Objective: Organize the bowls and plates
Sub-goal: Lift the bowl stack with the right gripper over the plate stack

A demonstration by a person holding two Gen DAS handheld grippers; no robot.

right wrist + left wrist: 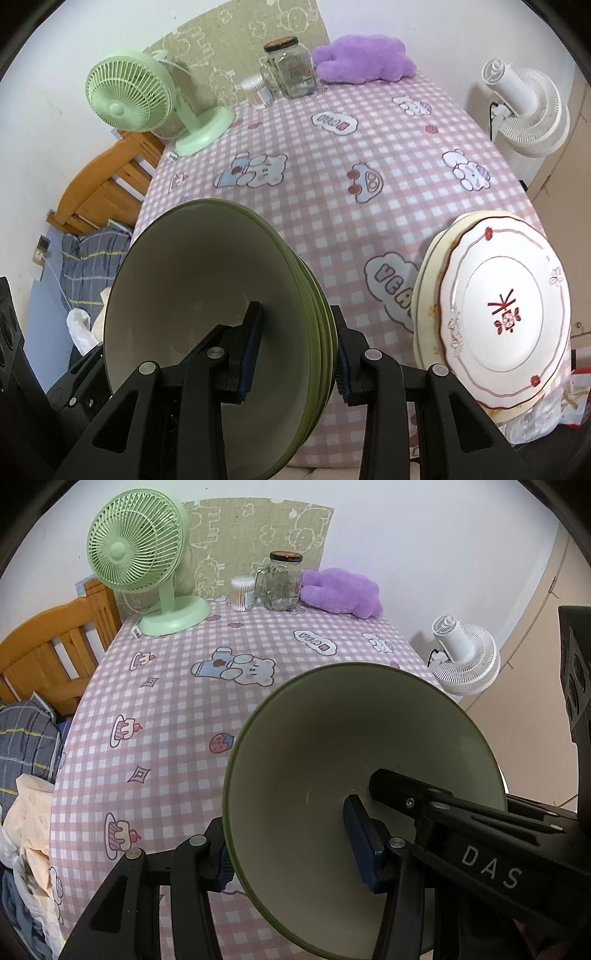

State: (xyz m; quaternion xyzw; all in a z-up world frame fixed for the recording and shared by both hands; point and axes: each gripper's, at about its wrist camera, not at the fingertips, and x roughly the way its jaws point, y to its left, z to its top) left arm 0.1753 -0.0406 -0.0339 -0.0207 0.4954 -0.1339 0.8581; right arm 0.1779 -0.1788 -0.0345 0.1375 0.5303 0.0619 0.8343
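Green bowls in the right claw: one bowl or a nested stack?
Nested stack: green bowls show several layered rims along the right edge, pinched in the right claw.

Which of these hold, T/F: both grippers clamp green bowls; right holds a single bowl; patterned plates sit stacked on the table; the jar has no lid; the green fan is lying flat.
1. Both the left gripper and right gripper clamp green bowls: true.
2. Right holds one: false, several nested rims show.
3. Patterned plates stacked on the table: true.
4. Jar lidless: false, dark lid on.
5. Green fan flat: false, upright.
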